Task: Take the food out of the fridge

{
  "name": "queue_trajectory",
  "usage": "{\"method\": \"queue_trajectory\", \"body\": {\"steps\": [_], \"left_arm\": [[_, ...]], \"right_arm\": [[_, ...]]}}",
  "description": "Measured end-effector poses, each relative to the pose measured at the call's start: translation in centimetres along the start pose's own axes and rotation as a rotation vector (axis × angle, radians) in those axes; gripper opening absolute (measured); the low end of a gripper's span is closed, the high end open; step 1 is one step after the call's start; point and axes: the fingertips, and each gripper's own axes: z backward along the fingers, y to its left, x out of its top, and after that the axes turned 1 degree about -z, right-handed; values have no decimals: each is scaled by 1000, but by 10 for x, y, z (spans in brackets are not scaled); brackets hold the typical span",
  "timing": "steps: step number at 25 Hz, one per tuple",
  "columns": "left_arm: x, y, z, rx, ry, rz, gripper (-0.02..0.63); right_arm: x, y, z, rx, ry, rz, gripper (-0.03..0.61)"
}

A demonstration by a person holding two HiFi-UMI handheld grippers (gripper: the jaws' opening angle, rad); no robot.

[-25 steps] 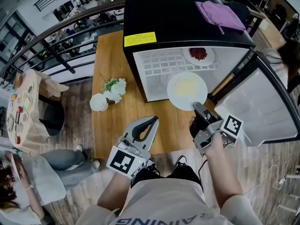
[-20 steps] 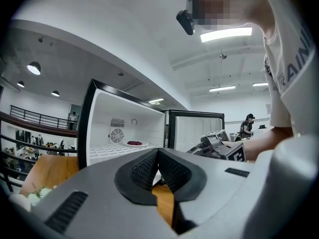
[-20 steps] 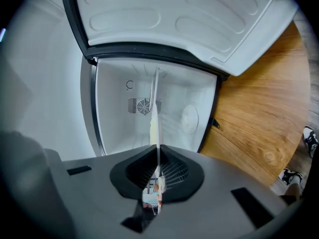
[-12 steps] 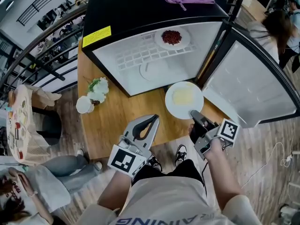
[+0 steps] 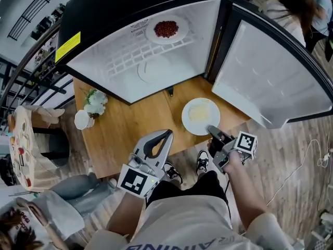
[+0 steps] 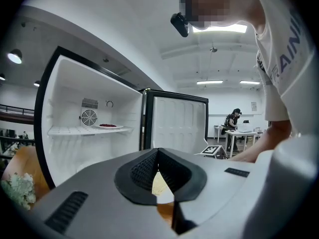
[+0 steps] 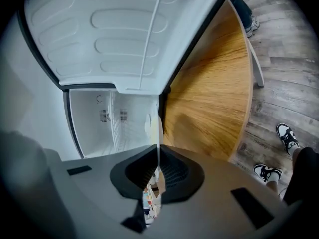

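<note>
A white plate of pale yellow food (image 5: 201, 115) is outside the fridge, over the wooden table (image 5: 140, 124) near its front right edge. My right gripper (image 5: 212, 131) is shut on the plate's near rim. In the right gripper view the plate (image 7: 159, 133) shows edge-on as a thin white line between the jaws. A second plate with red food (image 5: 166, 29) sits on the wire shelf inside the open fridge (image 5: 130, 61) and shows small in the left gripper view (image 6: 108, 126). My left gripper (image 5: 165, 134) hangs shut and empty at the table's front edge (image 6: 157, 151).
The fridge door (image 5: 270, 72) stands wide open at the right, close to the held plate. A small vase of flowers (image 5: 94, 101) and a white cup (image 5: 81, 120) stand at the table's left. A person's shoes (image 5: 203, 163) are on the floor below the table edge.
The right gripper has drawn the plate of yellow food out of the fridge and lowered it towards the table's front right. The left gripper has shifted a little and stayed shut.
</note>
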Motion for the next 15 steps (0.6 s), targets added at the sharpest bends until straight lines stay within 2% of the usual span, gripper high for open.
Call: {"method": "queue_trajectory", "body": {"steps": [6, 15], "left_arm": [[-18, -12, -9, -1, 48, 50, 8], [-32, -25, -11, -6, 67, 63, 8]], "right_arm": [[18, -27, 3, -23, -33, 4, 32], [36, -65, 5, -74, -62, -6, 32]]}}
